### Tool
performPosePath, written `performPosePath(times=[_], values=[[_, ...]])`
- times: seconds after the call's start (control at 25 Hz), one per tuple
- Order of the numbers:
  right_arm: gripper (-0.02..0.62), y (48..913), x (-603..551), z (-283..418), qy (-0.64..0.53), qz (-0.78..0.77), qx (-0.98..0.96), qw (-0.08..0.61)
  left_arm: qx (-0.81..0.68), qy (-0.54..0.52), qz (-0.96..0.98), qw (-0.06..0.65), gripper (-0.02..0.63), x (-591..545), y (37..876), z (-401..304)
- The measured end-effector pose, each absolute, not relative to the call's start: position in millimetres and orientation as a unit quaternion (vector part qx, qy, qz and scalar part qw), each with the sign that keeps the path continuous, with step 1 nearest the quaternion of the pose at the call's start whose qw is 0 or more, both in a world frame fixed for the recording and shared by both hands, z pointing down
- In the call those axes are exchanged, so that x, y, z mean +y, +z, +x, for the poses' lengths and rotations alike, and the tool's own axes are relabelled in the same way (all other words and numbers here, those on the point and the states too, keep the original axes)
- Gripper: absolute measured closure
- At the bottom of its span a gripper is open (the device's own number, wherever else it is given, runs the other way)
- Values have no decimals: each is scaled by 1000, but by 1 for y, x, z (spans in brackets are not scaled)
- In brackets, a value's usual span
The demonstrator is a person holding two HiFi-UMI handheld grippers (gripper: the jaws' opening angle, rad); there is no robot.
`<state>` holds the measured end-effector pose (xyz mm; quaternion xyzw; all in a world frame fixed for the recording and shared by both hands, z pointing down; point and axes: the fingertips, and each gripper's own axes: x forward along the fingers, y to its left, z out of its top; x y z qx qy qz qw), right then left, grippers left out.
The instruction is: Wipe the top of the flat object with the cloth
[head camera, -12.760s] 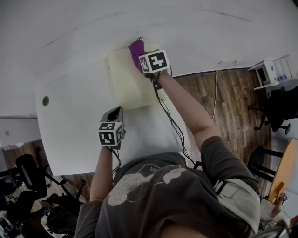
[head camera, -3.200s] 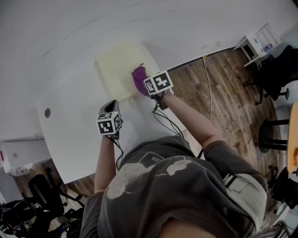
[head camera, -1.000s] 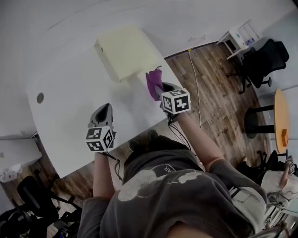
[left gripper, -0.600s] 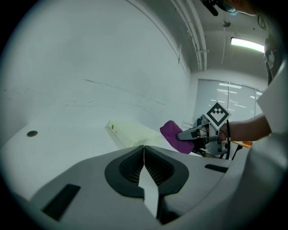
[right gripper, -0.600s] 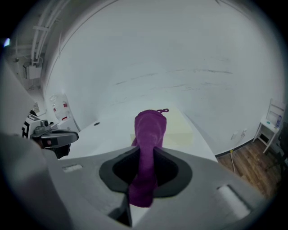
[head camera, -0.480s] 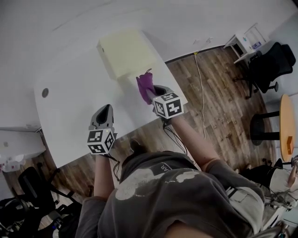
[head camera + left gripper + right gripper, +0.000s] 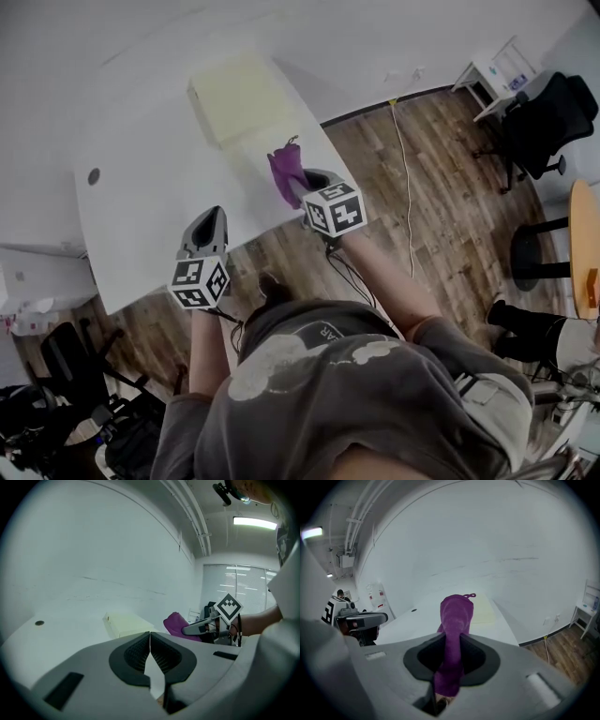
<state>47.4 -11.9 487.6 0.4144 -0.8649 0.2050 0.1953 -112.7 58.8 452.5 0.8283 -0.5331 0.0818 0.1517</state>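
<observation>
The right gripper (image 7: 452, 644) has its 2 jaws clamped on the purple cloth (image 7: 285, 169), over the white table's (image 7: 150, 187) near edge. The pale flat object (image 7: 242, 96) lies well beyond it. The left gripper (image 7: 150, 653) is closed and empty.

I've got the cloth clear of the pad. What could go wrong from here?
1. The cloth is clamped as a narrow bunch in the right gripper. It might slip out under wiping pressure.
2. The pad lies by the table's far edge. The left gripper, shut and empty, isn't steadying it, so a hard stroke could push it off.
</observation>
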Motion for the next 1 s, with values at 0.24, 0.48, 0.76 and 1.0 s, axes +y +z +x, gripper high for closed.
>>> performPosePath(times=[0.24, 0.48, 0.76, 1.0], values=[[522, 479, 31, 61, 194, 400, -876, 187, -546, 76, 824, 129, 609, 96, 434, -95], [522, 473, 73, 79, 187, 385, -885, 186, -559, 72, 818, 117, 609, 137, 420, -72], [522, 480, 110, 78, 200, 360, -891, 189, -562, 85, 814, 120, 609, 178, 415, -57], [522, 485, 134, 79, 207, 362, -889, 187, -560, 78, 816, 120, 609, 198, 414, -60]])
